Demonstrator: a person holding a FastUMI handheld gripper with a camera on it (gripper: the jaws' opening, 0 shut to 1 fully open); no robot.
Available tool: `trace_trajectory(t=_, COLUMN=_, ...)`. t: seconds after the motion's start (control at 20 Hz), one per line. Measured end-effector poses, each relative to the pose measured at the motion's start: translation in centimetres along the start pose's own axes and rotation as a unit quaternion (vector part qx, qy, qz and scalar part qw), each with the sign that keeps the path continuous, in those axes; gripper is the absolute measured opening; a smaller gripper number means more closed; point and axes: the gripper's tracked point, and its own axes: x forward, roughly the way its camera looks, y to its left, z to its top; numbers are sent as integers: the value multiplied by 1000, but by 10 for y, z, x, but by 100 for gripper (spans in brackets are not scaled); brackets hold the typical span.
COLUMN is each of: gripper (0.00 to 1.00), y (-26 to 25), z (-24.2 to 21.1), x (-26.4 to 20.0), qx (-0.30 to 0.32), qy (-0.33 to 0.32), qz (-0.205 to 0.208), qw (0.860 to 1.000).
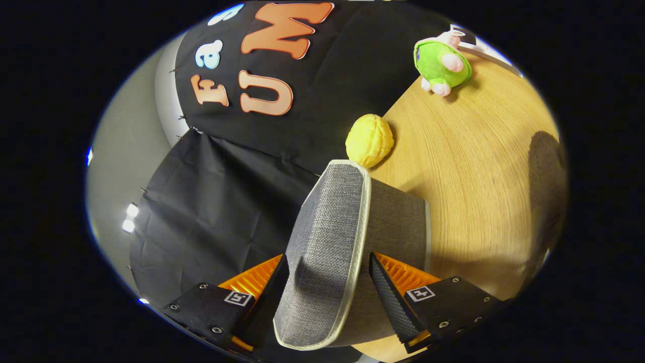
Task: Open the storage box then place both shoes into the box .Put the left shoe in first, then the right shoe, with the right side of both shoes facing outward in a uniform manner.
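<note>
The storage box's grey fabric lid [335, 217], edged with a pale trim, rises between my fingers and stretches ahead of them. My gripper [328, 280] is shut on this lid, one finger pressing on each side of its near part. The lid is lifted and tilted over the wooden table [478, 166], hiding the box body below it.
A yellow walnut-shaped toy [369, 139] lies on the table just beyond the lid's far end. A green plush toy [442, 63] sits farther back near the table's far edge. The black cloth wall [216, 201] hangs beside the table.
</note>
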Motion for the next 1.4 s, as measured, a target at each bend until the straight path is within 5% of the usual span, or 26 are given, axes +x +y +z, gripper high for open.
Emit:
trace_trajectory(t=0.3, gripper=62, y=41, z=32, x=-23, qx=7, qy=-49, qz=56, qw=997)
trace_trajectory(t=0.4, gripper=48, y=39, z=30, x=-19, qx=-27, qy=-50, qz=35, qw=998)
trace_trajectory(t=0.65, gripper=46, y=24, z=10, x=-7, qx=-40, qy=-14, qz=8, qw=999)
trace_trajectory(t=0.8, gripper=25, y=3, z=7, x=-3, qx=-38, qy=-14, qz=-35, qw=999)
trace_trajectory(t=1.0, gripper=10, y=32, z=15, x=-9, qx=-27, qy=-28, qz=-15, qw=999)
trace_trajectory(t=1.4, gripper=9, y=120, z=41, x=-16, qx=-103, qy=-50, qz=12, qw=993)
